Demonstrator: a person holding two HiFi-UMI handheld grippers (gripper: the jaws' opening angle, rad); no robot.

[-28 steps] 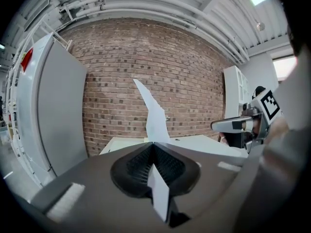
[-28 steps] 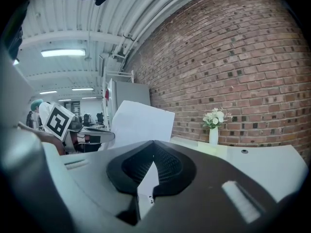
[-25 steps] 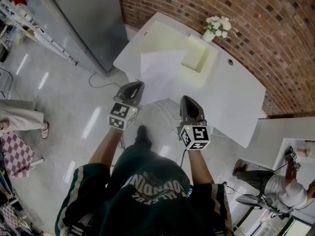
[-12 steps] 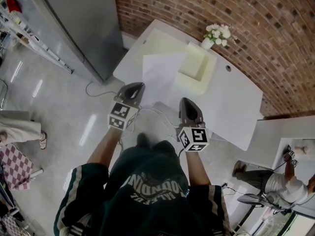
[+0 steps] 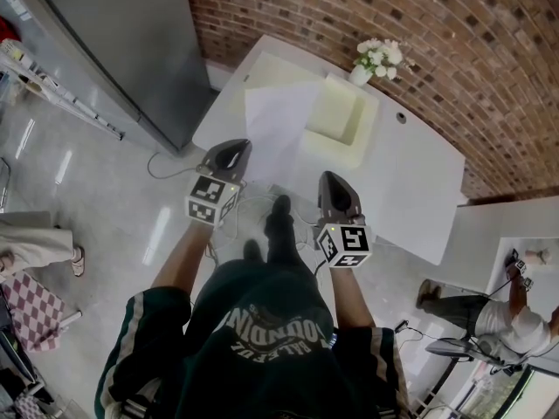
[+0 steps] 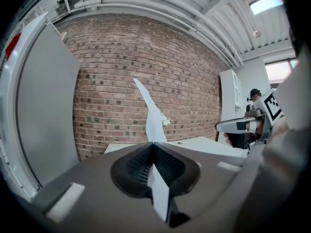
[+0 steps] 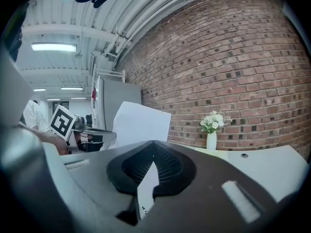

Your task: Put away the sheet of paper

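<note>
**A:** Which step is the person on?

**B:** Carrying, by the look of it. The left tool (image 5: 238,145) is clenched on one edge of the sheet (image 5: 279,125), which stands up over the near side of the table (image 5: 410,177) at 12 o'clock. The right tool (image 5: 331,176) has its jaws together, with none of the sheet in them.

**A:** And next?

**B:** Probably laying it in the pale tray (image 5: 365,136) just beyond, toward 1 o'clock. Held at one edge, the sheet will flop, so it wants lowering flat before the tool lets go.

**A:** The room?

**B:** The white table sits against a brick wall (image 5: 489,77), with flowers (image 5: 378,55) at 1 o'clock. A grey cabinet (image 5: 113,42) stands at 11. The floor (image 5: 105,199) is glossy, and bystanders (image 5: 485,317) are at 4 and 9 o'clock.
</note>
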